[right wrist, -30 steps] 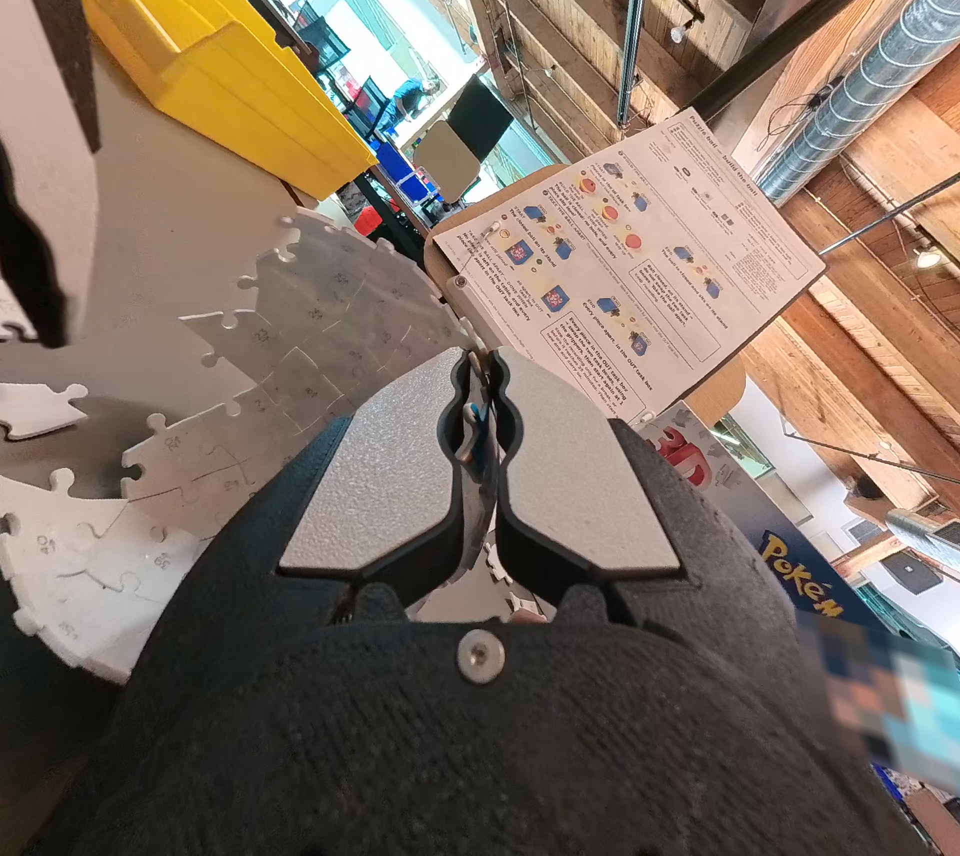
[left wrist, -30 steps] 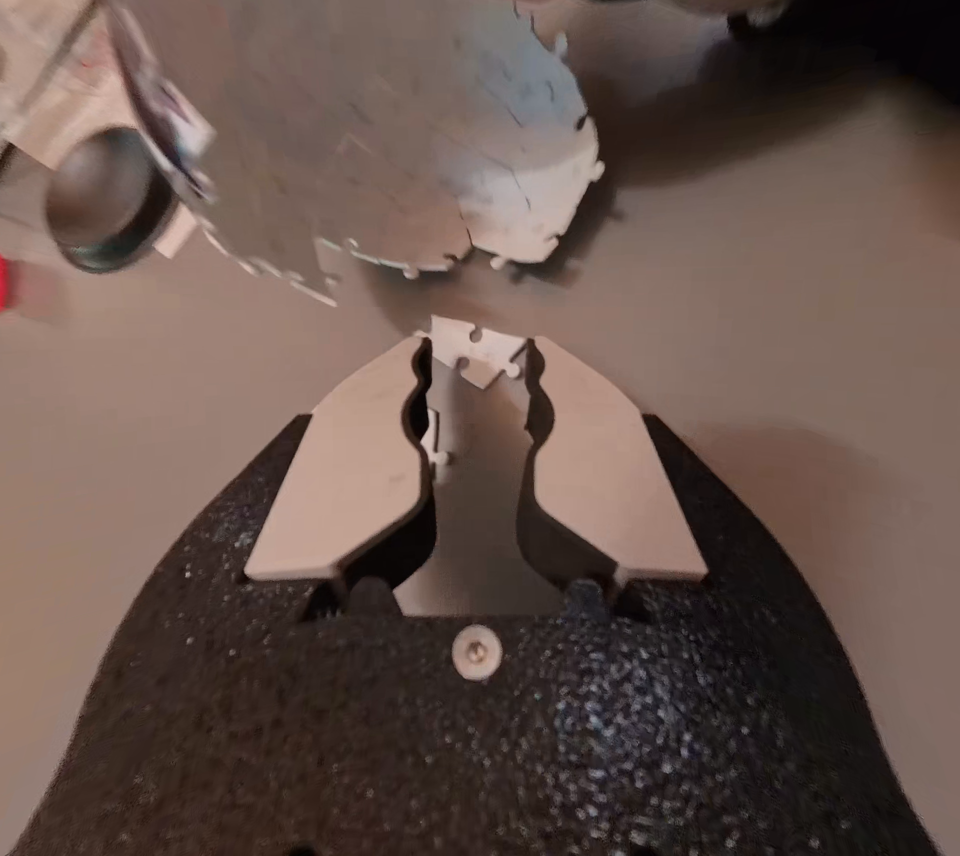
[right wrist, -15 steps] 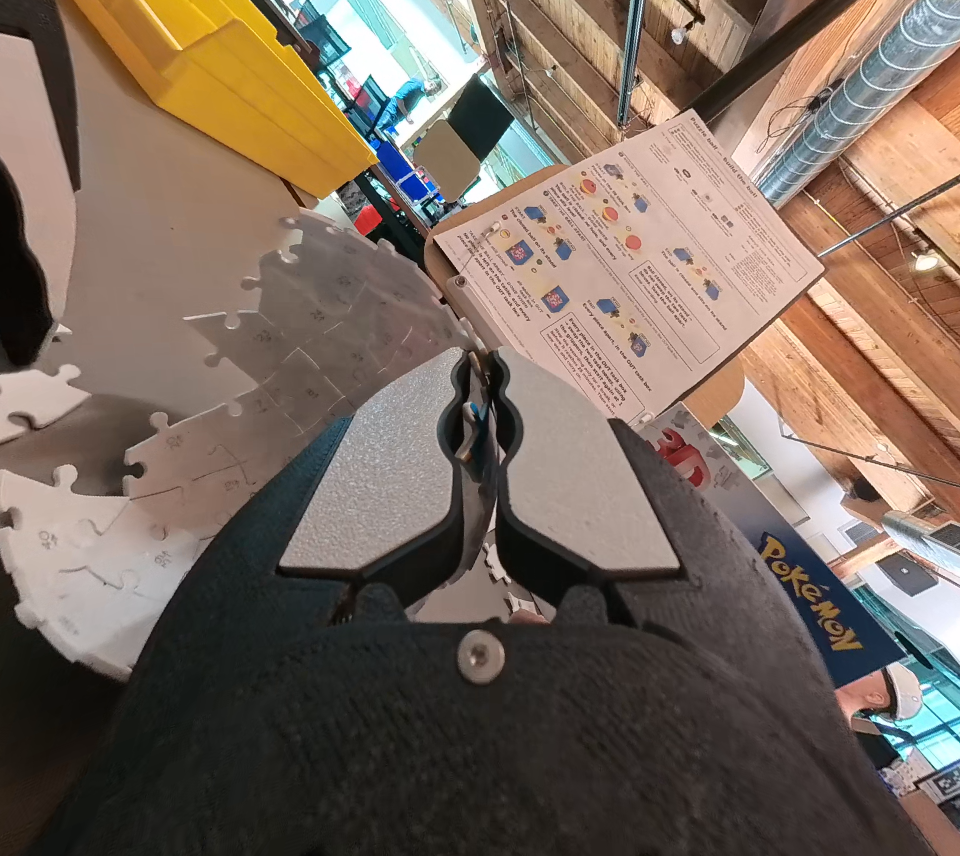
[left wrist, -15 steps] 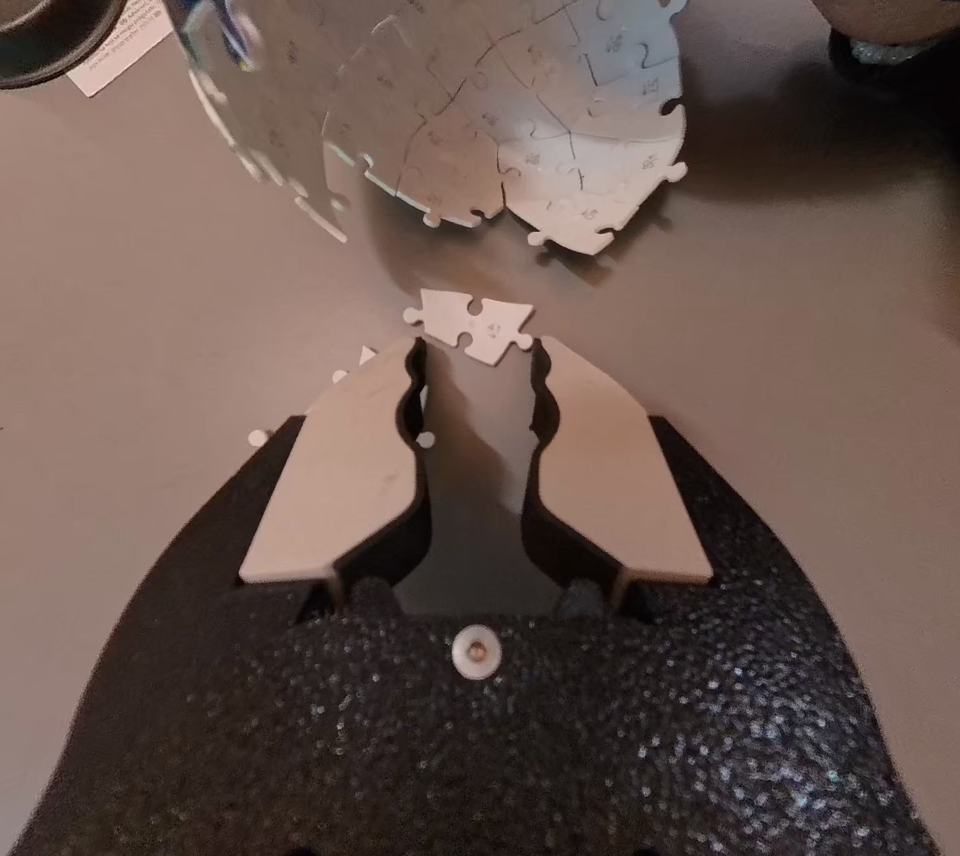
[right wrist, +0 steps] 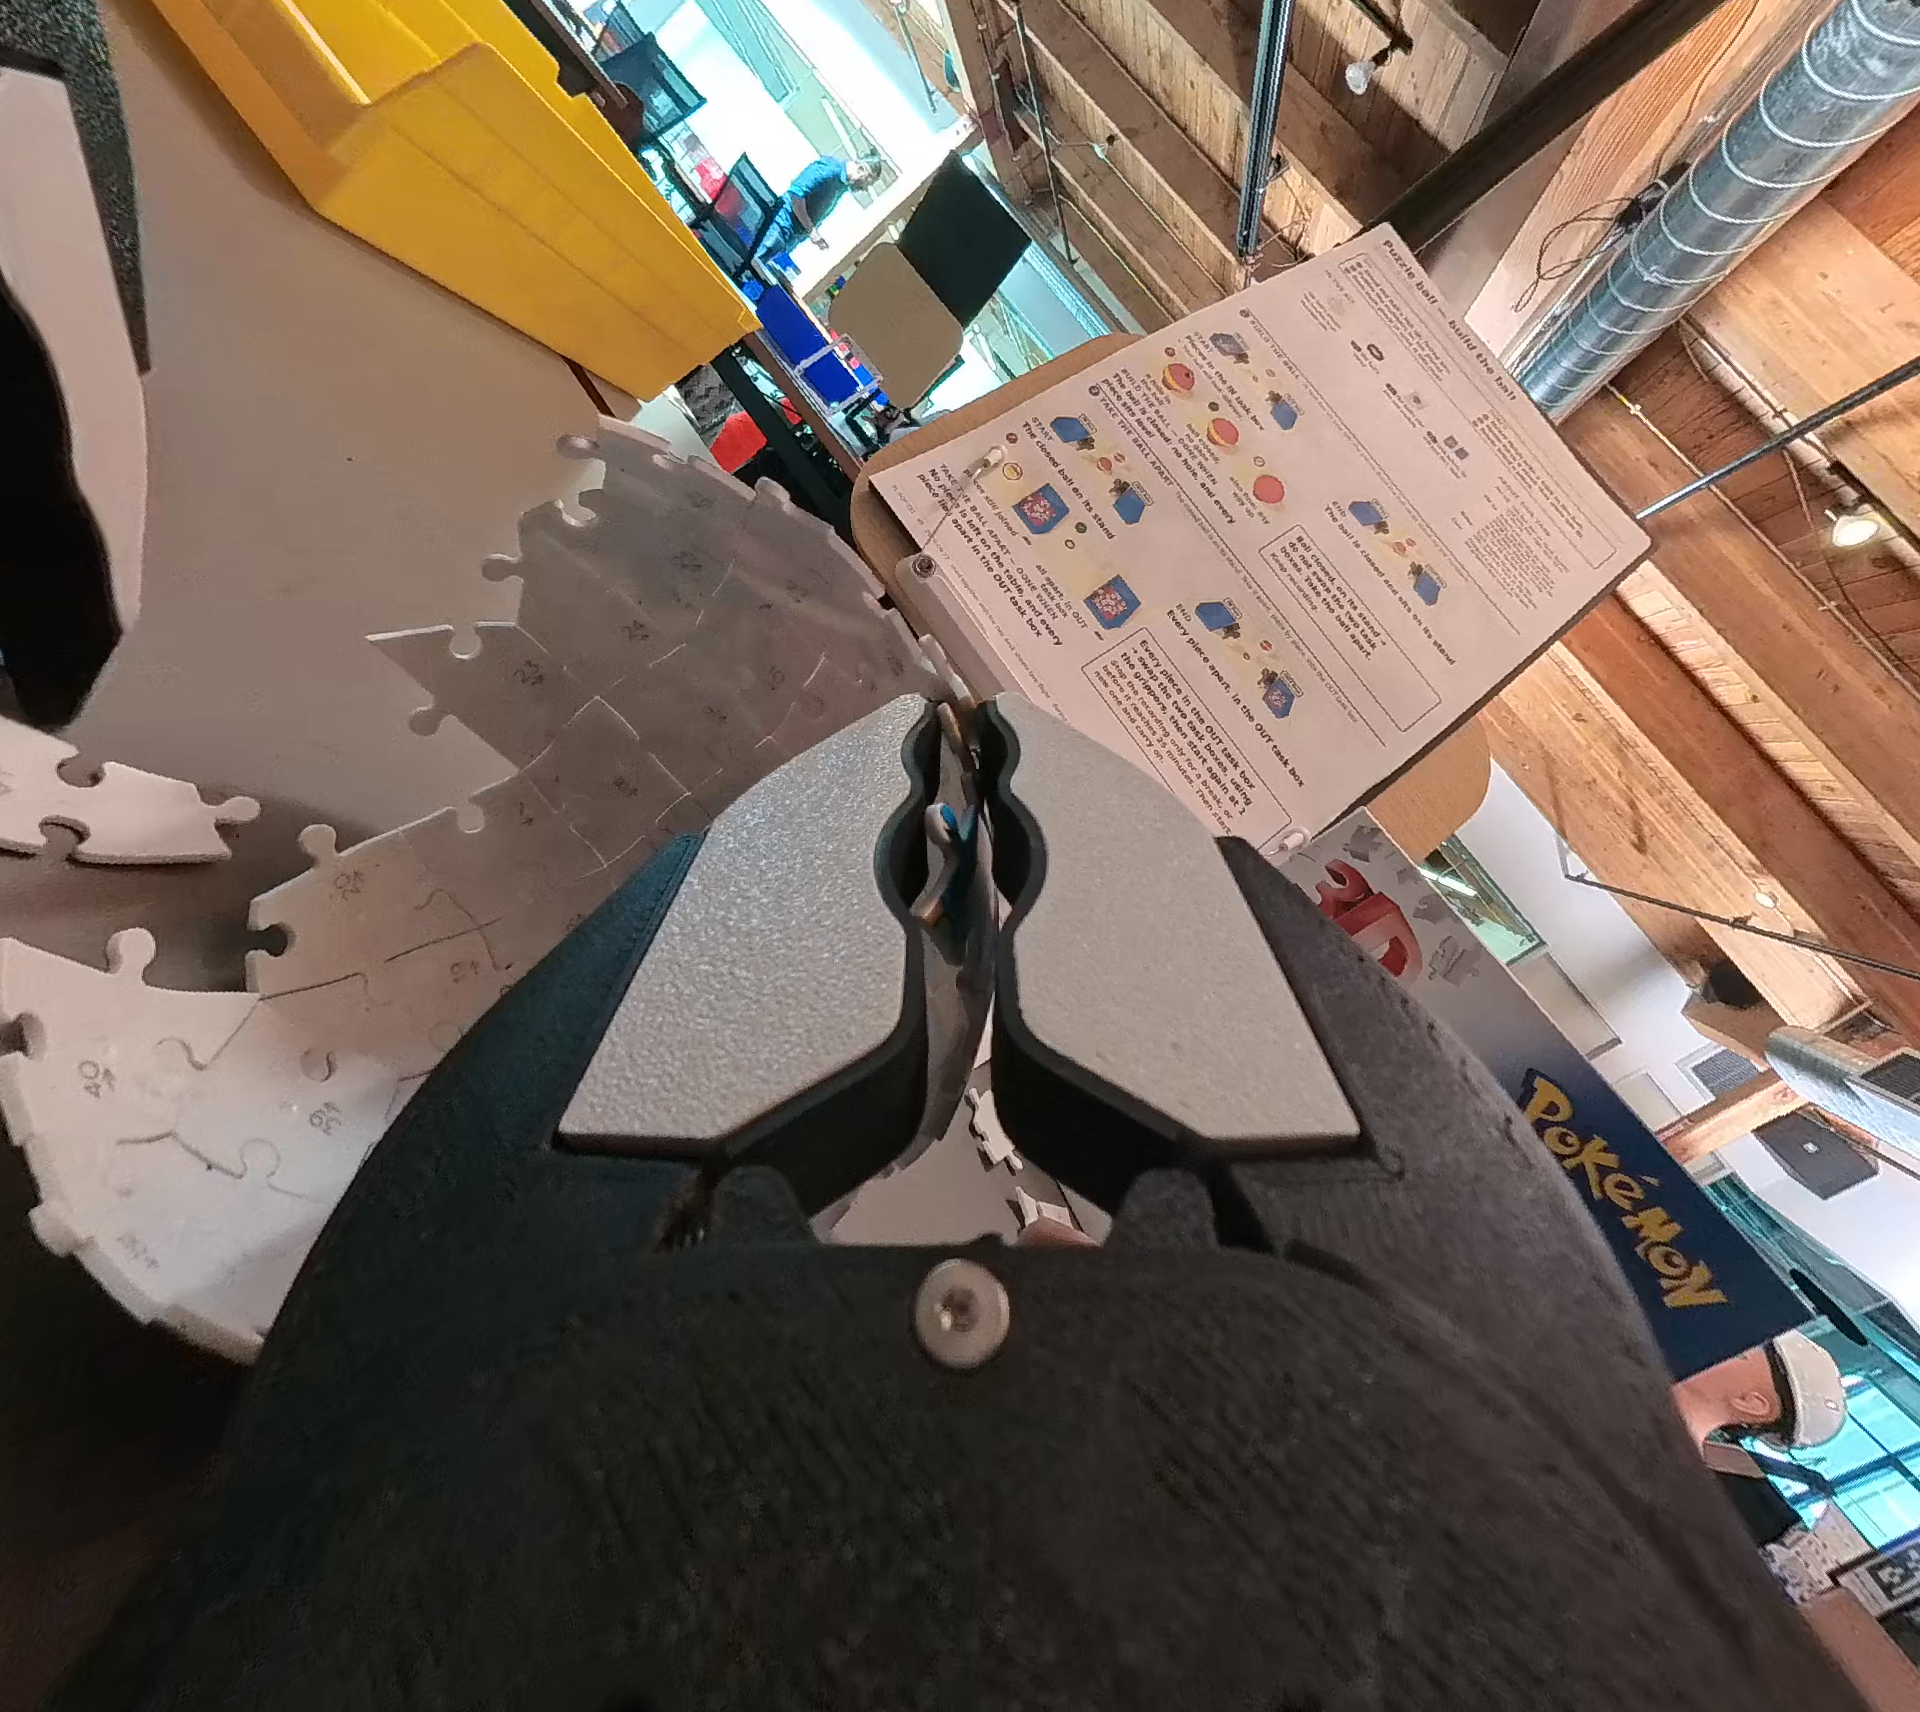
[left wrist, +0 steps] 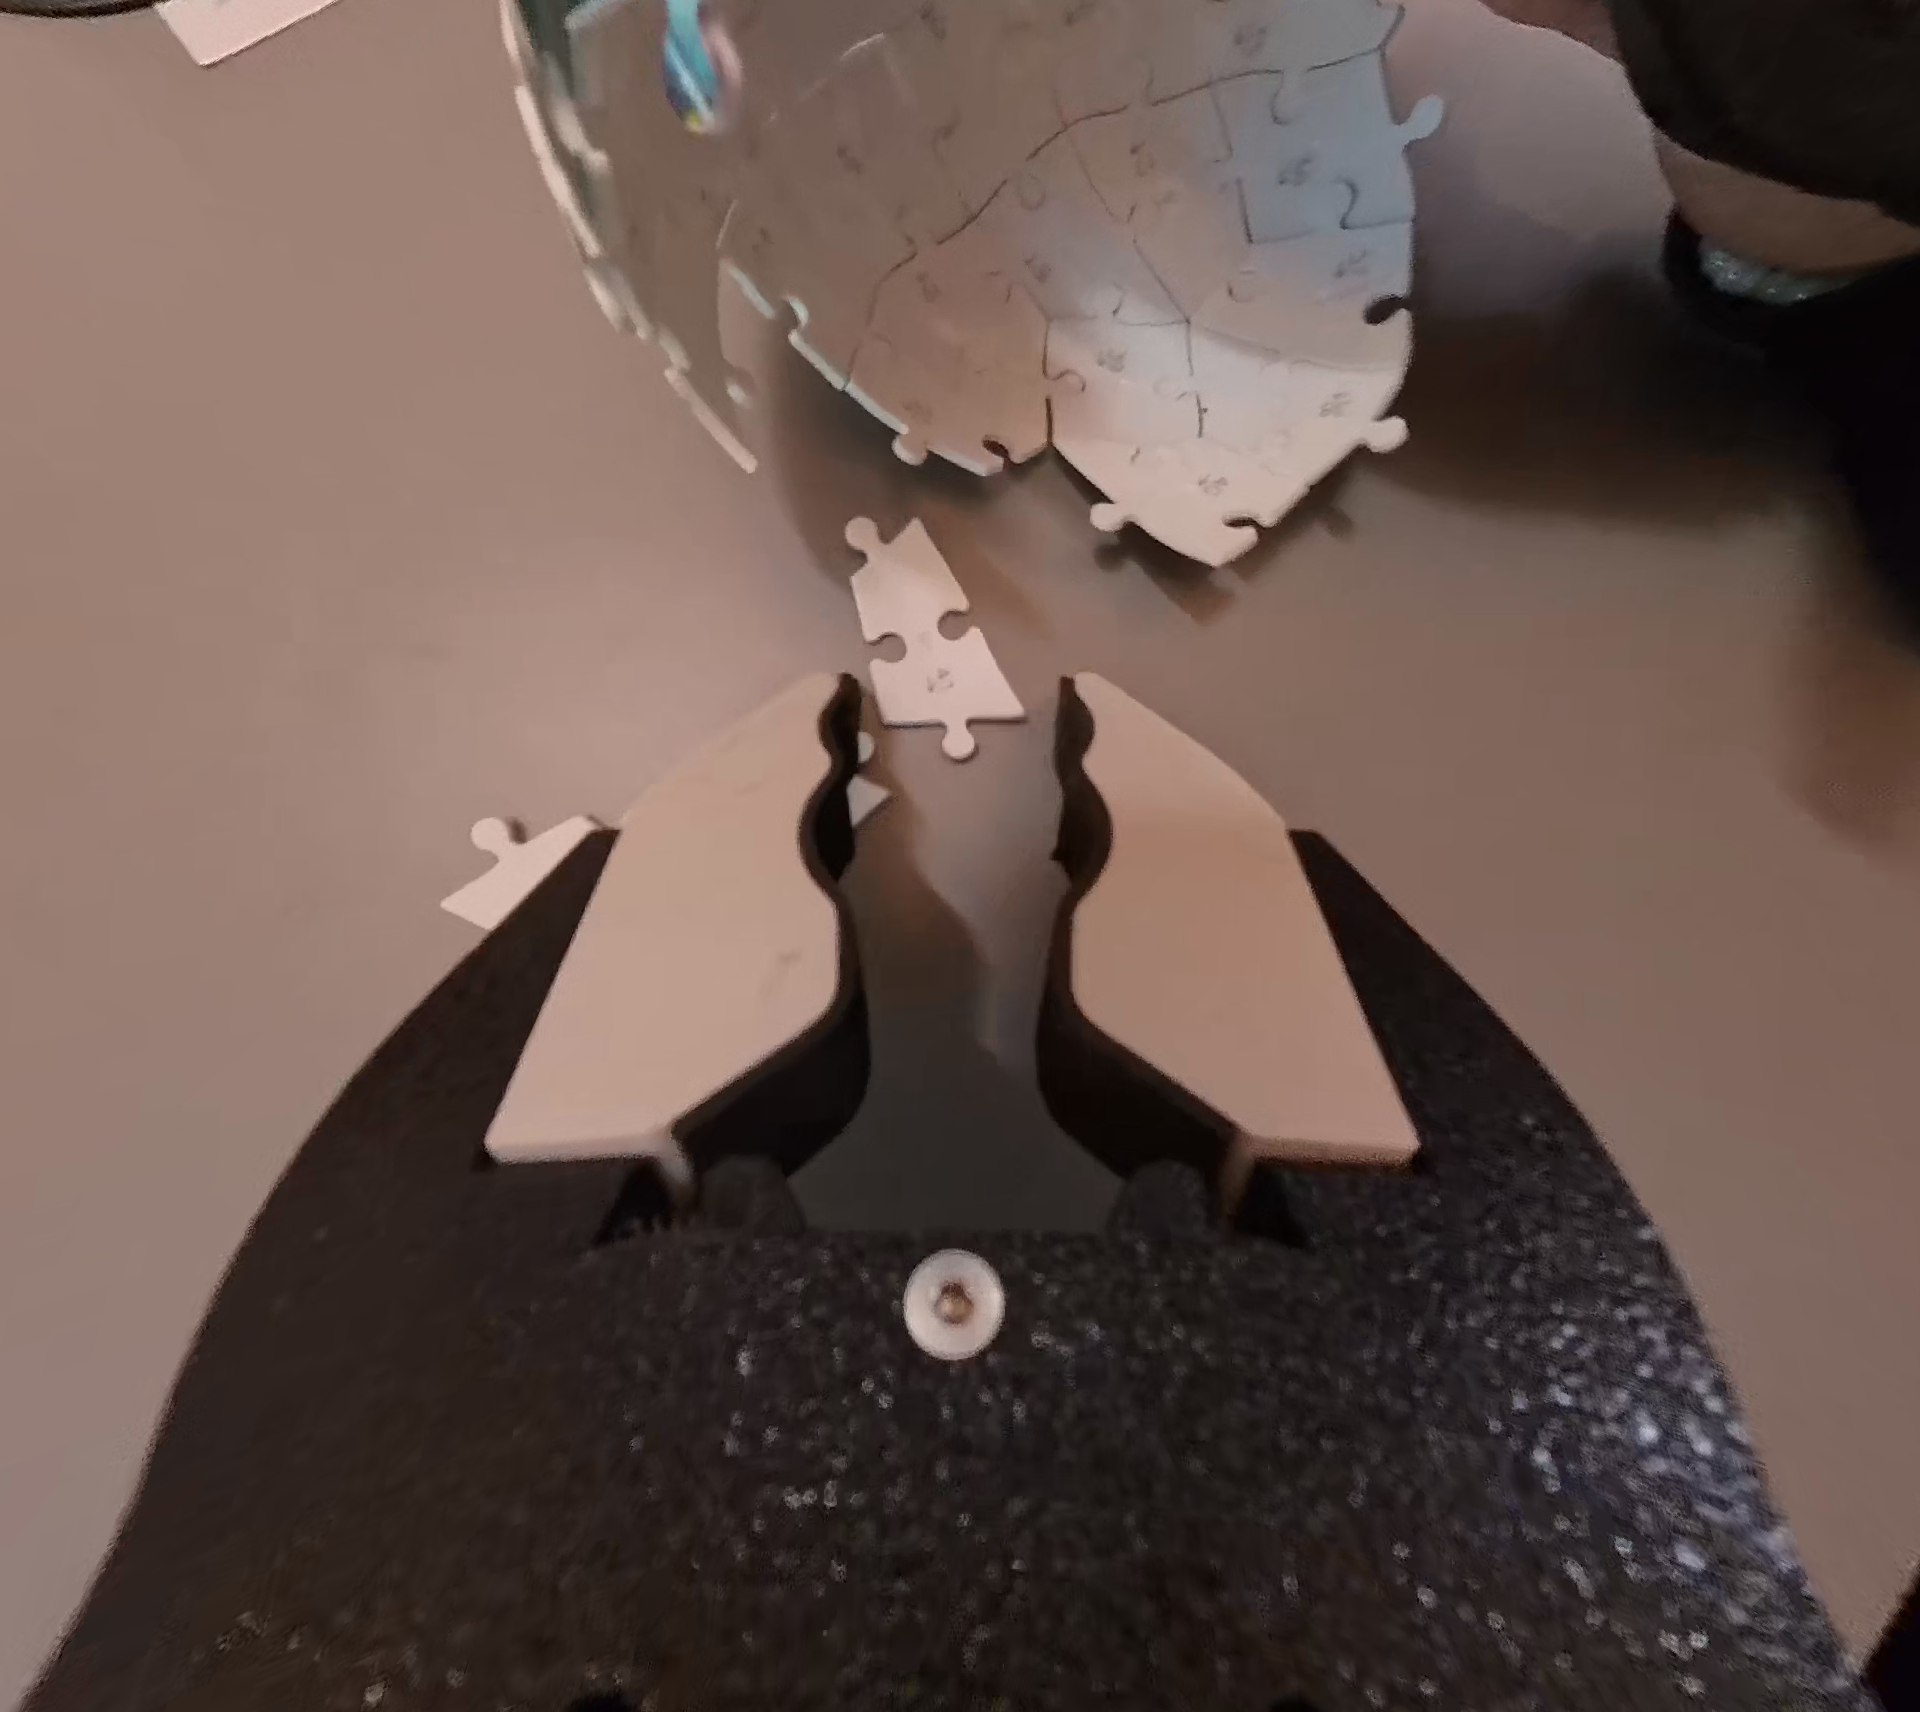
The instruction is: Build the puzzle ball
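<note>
Left wrist view: the grey table (left wrist: 260, 467) is being taken up mostly by the half-built puzzle ball (left wrist: 1122, 249), a curved shell of joined pieces that is being shown with its pale inner face toward the camera. It is being clamped at one edge by the right gripper (right wrist: 961, 727), whose fingers are pressed together on the shell wall, apparently so that the open rim is being kept steady and turned toward the other tool. The left gripper (left wrist: 958, 696) is being held low over the table with its fingers apart and nothing between them, lined up on the joined pair of loose pieces (left wrist: 925, 639) lying flat just beyond its tips, near the shell's rim; a pick-up is judged to be in preparation. Another loose piece (left wrist: 509, 862) is being half hidden beside the left finger.
</note>
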`<state>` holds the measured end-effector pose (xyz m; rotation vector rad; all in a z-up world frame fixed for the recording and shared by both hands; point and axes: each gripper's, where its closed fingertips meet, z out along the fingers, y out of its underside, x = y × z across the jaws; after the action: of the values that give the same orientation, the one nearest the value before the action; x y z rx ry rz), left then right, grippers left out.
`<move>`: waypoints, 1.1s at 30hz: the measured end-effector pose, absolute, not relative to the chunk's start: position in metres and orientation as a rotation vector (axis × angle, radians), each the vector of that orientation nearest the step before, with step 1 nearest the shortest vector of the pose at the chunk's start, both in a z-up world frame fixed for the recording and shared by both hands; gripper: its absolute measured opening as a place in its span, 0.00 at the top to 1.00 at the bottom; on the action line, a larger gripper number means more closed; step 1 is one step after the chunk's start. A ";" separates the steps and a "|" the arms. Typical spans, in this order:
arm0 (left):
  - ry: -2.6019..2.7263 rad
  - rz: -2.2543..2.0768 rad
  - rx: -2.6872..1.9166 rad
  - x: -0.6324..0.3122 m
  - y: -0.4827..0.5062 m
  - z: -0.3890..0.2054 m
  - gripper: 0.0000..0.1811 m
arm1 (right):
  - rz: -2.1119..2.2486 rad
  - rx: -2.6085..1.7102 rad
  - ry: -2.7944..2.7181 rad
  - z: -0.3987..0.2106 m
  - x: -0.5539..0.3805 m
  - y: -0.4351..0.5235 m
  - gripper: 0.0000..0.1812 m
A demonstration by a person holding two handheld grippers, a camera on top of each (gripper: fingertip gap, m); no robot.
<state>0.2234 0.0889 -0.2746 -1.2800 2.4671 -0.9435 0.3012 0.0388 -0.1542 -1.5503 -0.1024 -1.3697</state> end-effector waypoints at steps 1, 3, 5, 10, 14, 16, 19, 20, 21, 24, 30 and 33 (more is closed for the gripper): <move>2.452 -0.932 -1.283 0.225 0.090 -0.275 0.83 | -1.369 -1.551 -0.101 -0.154 0.301 0.039 0.96; 2.433 -0.891 -1.269 0.228 0.093 -0.276 0.87 | -1.369 -1.551 -0.102 -0.154 0.302 0.039 0.96; 2.429 -0.865 -1.255 0.228 0.093 -0.277 0.87 | -1.371 -1.551 -0.108 -0.154 0.301 0.039 0.96; 2.408 -0.843 -1.238 0.228 0.093 -0.277 0.87 | -1.372 -1.551 -0.109 -0.154 0.301 0.040 0.96; 2.387 -0.852 -1.225 0.229 0.092 -0.276 0.88 | -1.375 -1.551 -0.111 -0.154 0.301 0.039 0.96; 2.373 -0.859 -1.222 0.229 0.092 -0.274 0.88 | -1.385 -1.553 -0.124 -0.154 0.300 0.040 0.96; 2.343 -0.895 -1.200 0.228 0.091 -0.266 0.88 | -1.426 -1.555 -0.178 -0.153 0.296 0.042 0.96; 2.339 -0.905 -1.190 0.227 0.090 -0.264 0.88 | -1.446 -1.556 -0.206 -0.153 0.295 0.044 0.96; 2.343 -0.905 -1.179 0.226 0.089 -0.263 0.88 | -1.471 -1.558 -0.240 -0.153 0.293 0.046 0.97; 2.369 -0.884 -1.122 0.220 0.086 -0.262 0.88 | -1.526 -1.551 -0.333 -0.152 0.286 0.052 0.97; 2.360 -0.867 -1.100 0.218 0.078 -0.260 0.88 | -1.579 -1.538 -0.421 -0.151 0.279 0.057 0.97; 2.346 -0.853 -1.155 0.220 0.076 -0.263 0.88 | -1.610 -1.531 -0.466 -0.150 0.275 0.059 0.97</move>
<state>0.2205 0.0761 -0.2635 -1.1553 2.3458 -0.8532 0.2750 0.0594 -0.1504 -1.5308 -0.4656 -1.6104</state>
